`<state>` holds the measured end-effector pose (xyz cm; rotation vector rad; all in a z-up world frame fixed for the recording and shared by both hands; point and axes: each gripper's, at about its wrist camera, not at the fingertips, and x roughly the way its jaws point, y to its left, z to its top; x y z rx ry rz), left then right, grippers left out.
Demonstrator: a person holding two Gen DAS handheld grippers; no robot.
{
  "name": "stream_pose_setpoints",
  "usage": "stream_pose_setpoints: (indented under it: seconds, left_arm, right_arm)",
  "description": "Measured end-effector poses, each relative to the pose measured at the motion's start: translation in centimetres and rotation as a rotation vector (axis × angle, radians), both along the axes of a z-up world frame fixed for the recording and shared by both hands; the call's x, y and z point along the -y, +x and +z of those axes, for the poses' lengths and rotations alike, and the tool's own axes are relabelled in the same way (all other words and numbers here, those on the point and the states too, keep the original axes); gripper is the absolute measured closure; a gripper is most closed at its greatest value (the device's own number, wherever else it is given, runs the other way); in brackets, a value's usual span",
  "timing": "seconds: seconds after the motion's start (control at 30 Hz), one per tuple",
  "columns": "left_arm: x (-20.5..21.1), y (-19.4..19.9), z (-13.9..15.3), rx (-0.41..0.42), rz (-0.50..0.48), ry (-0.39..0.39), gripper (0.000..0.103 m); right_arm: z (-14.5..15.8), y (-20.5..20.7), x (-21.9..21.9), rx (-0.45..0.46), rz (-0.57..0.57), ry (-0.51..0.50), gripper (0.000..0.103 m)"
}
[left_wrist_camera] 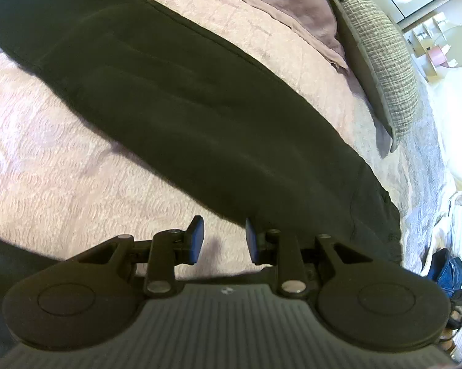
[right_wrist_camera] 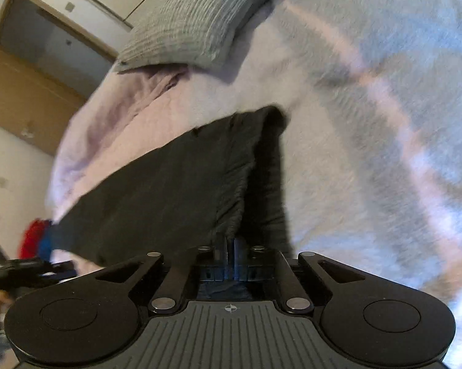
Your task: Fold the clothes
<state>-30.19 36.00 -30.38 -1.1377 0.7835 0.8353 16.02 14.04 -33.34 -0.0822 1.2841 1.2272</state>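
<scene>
— Across the middle of the frame, the dark garment (left_wrist_camera: 175,98) lies long on the pink bedspread (left_wrist_camera: 46,184); left gripper (left_wrist_camera: 223,240) part-open, empty.

— Right gripper (right_wrist_camera: 231,247) pinches its bunched end; folding looks barely begun.

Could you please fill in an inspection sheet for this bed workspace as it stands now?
Surface: pink bedspread, textured, covering the bed.
Job's things: dark garment laid out long across the bedspread; one end lifted at the right gripper.
Clutter: mauve cloth and grey pillow near the head of the bed.
Grippers: left gripper open, nothing between its pads; right gripper shut on the dark garment.
Cables: nothing seen.
Surroundings: round mirror and wooden door.
</scene>
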Motion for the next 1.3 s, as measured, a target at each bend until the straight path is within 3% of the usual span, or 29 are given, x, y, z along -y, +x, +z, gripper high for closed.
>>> stream_pose_setpoints:
  seconds: [0.1,0.2,0.23,0.27,0.3,0.37,0.47,0.6,0.67,0.73,0.77,0.8,0.93,1.07,1.17,1.23,1.3]
  left_arm:
    - [0.6,-0.7,0.0,-0.024,0.003,0.005,0.079]
    - [1.4,-1.8,0.5,-0.043,0.009,0.025,0.079]
    - [1.6,-2.3,0.7,-0.045,0.016,0.030,0.079]
    - [1.8,-2.9,0.7,-0.049,0.030,0.029,0.079]
    - [2.1,-3.4,0.8,-0.052,0.043,0.028,0.079]
    - [2.6,-4.4,0.8,-0.055,0.070,0.030,0.079]
    - [3.3,-5.3,0.8,-0.049,0.096,0.033,0.079]
    - [4.1,-5.5,1.0,-0.044,0.088,0.043,0.079]
    - [4.5,-5.7,1.5,-0.051,0.075,0.060,0.079]
    - [4.7,-6.3,1.9,-0.066,0.070,0.075,0.079]
    - [4.8,-6.8,2.1,-0.076,0.076,0.078,0.079]
    - [4.9,-7.3,2.2,-0.086,0.083,0.079,0.079]
    - [5.7,-9.3,2.1,-0.107,0.126,0.069,0.079]
    - [7.1,-10.1,1.6,-0.110,0.153,0.052,0.079]
    - [8.1,-10.0,1.5,-0.110,0.149,0.058,0.079]
    - [8.6,-10.6,1.4,-0.122,0.147,0.066,0.079]
    - [9.0,-12.2,1.5,-0.143,0.157,0.081,0.079]
  right_arm:
    - [-2.3,-1.9,-0.4,0.075,-0.044,-0.078,0.102]
    - [-1.5,-3.5,-1.2,0.151,-0.044,-0.126,0.099]
    - [-0.7,-3.6,-1.0,0.181,-0.067,-0.139,0.091]
    - [0.2,-3.7,-0.8,0.221,-0.094,-0.153,0.074]
    - [1.2,-4.0,-0.5,0.289,-0.127,-0.164,0.064]
    - [3.3,-4.9,0.1,0.405,-0.162,-0.134,0.059]
    - [5.2,-7.4,-0.4,0.458,-0.051,-0.041,0.059]
    - [3.3,-12.3,-2.7,0.571,0.205,-0.023,0.059]
    - [1.8,-13.0,-2.7,0.640,0.264,-0.061,0.059]
    - [1.0,-11.6,-1.2,0.658,0.254,-0.109,0.058]
    - [0.6,-10.7,-0.3,0.663,0.244,-0.133,0.053]
    - [0.5,-9.7,0.7,0.623,0.219,-0.157,0.052]
    - [1.7,-8.5,3.2,0.633,0.149,-0.255,0.052]
    - [4.1,-10.1,4.0,0.591,0.137,-0.181,0.053]
    - [3.7,-14.0,3.9,0.545,0.236,-0.157,0.053]
    - [1.9,-16.1,4.4,0.612,0.308,-0.242,0.053]
    - [1.5,-17.1,5.2,0.712,0.309,-0.323,0.053]
